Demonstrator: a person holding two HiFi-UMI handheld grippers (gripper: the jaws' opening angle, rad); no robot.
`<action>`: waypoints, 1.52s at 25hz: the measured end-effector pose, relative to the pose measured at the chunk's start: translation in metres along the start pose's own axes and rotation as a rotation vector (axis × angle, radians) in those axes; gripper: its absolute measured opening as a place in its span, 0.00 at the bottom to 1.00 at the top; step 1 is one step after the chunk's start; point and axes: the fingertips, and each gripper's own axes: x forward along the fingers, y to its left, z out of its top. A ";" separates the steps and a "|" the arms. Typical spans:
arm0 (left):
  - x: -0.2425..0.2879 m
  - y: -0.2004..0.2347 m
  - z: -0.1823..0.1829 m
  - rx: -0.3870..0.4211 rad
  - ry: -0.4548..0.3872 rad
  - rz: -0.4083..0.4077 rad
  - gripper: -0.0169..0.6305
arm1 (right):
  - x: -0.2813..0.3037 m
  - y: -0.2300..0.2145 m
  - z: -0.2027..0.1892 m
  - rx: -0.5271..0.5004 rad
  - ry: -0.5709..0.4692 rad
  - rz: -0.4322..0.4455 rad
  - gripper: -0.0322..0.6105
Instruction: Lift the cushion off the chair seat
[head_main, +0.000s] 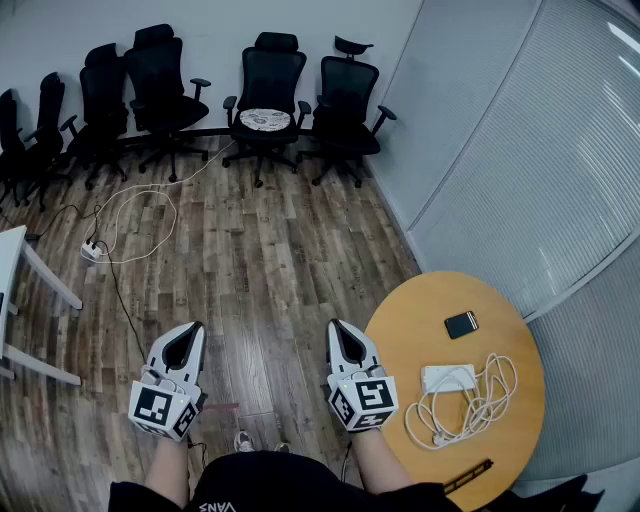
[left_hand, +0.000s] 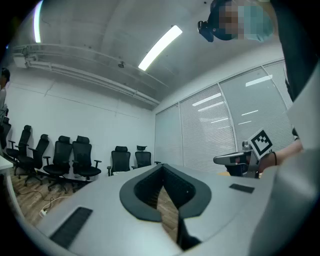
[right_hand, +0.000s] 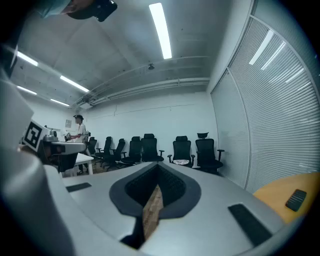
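While head view shows the cushion (head_main: 265, 120), right gripper view adds a bystander (right_hand: 79, 131).

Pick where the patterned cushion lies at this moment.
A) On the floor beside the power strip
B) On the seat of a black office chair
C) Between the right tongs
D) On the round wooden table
B: the pale patterned cushion lies flat on the seat of a black chair in the row across the room.

Pretty clearly an office meeting room: black swivel chairs (head_main: 272, 75) lined up along the wall, blind-covered glass partitions (head_main: 520, 150), strip lights (right_hand: 161, 30) overhead.
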 end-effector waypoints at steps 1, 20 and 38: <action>0.000 0.000 0.000 0.005 -0.003 -0.002 0.04 | 0.000 0.000 0.000 0.001 -0.001 0.000 0.07; 0.002 0.030 -0.006 -0.002 0.002 -0.025 0.04 | 0.024 0.021 0.000 0.019 -0.027 0.000 0.07; 0.062 0.084 -0.009 -0.025 0.006 -0.052 0.04 | 0.102 0.014 0.015 0.015 -0.036 -0.005 0.07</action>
